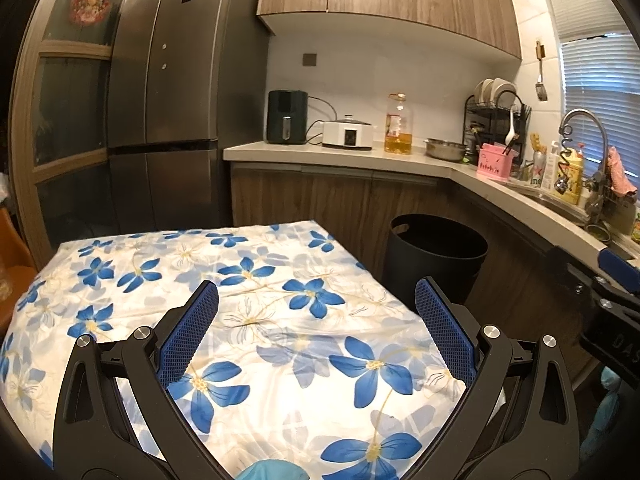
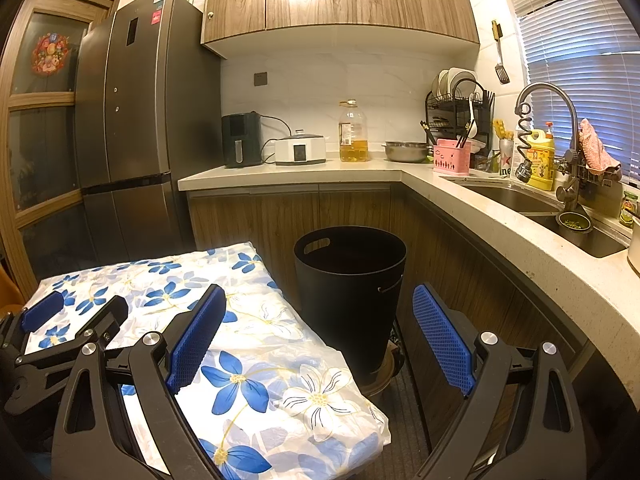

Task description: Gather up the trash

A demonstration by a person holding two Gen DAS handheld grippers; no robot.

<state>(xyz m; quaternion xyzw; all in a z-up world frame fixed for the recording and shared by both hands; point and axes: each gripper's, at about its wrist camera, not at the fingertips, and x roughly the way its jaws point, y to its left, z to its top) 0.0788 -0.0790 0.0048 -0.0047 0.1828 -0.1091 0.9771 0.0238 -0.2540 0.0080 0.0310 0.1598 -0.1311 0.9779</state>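
Observation:
A black round bin [image 2: 350, 280] stands on the floor between the table and the counter cabinets; it also shows in the left wrist view [image 1: 436, 256]. My left gripper [image 1: 316, 292] is open and empty, held over the table with its blue flower cloth [image 1: 256, 280]. My right gripper [image 2: 320, 296] is open and empty, held at the table's right edge, facing the bin. The left gripper [image 2: 76, 312] shows at the left of the right wrist view; the right gripper shows at the right edge of the left wrist view, its fingertips out of sight. I see no trash on the cloth.
An L-shaped counter [image 2: 304, 170] holds an air fryer [image 2: 242, 146], a white cooker [image 2: 300, 150], an oil bottle [image 2: 353, 132], a steel bowl [image 2: 406, 152] and a dish rack [image 2: 460, 108]. A sink [image 2: 540, 200] with a tap is at the right. A dark fridge [image 2: 140, 132] stands at the left.

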